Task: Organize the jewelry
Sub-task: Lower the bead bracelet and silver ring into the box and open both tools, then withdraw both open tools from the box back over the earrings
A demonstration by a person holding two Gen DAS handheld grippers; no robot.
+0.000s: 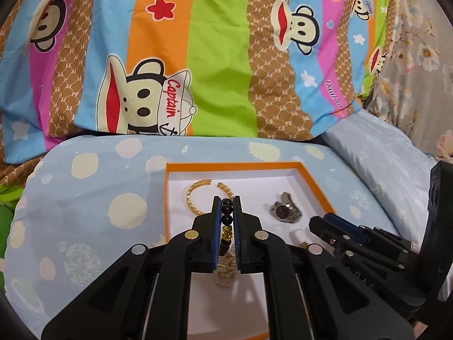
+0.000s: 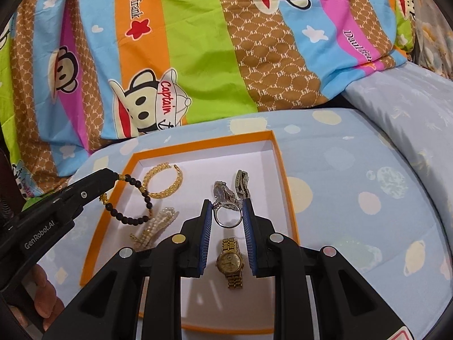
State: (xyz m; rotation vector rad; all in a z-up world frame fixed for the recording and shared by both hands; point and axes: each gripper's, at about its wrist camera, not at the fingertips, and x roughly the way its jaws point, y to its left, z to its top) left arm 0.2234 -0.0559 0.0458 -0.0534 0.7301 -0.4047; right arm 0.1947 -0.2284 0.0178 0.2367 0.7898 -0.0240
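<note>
An orange box (image 1: 311, 180) with a white floor (image 2: 284, 187) lies on the bed. My left gripper (image 1: 227, 201) is shut on a black bead bracelet (image 1: 227, 215) with gold beads and holds it over the box's left part; it also shows in the right wrist view (image 2: 133, 218). My right gripper (image 2: 226, 206) is shut on a silver ring (image 2: 227, 217) above the box. On the box floor lie a gold chain bracelet (image 2: 162, 182), a pearl bracelet (image 2: 157, 225), a silver watch (image 2: 226, 189) and a gold watch (image 2: 230, 262).
The box sits on a light blue sheet (image 2: 354, 198) with pale dots. A bright striped cartoon quilt (image 2: 198, 42) is piled behind it. A blue pillow (image 2: 410, 107) lies at the right. Fingers of a hand (image 2: 42, 294) show at the lower left.
</note>
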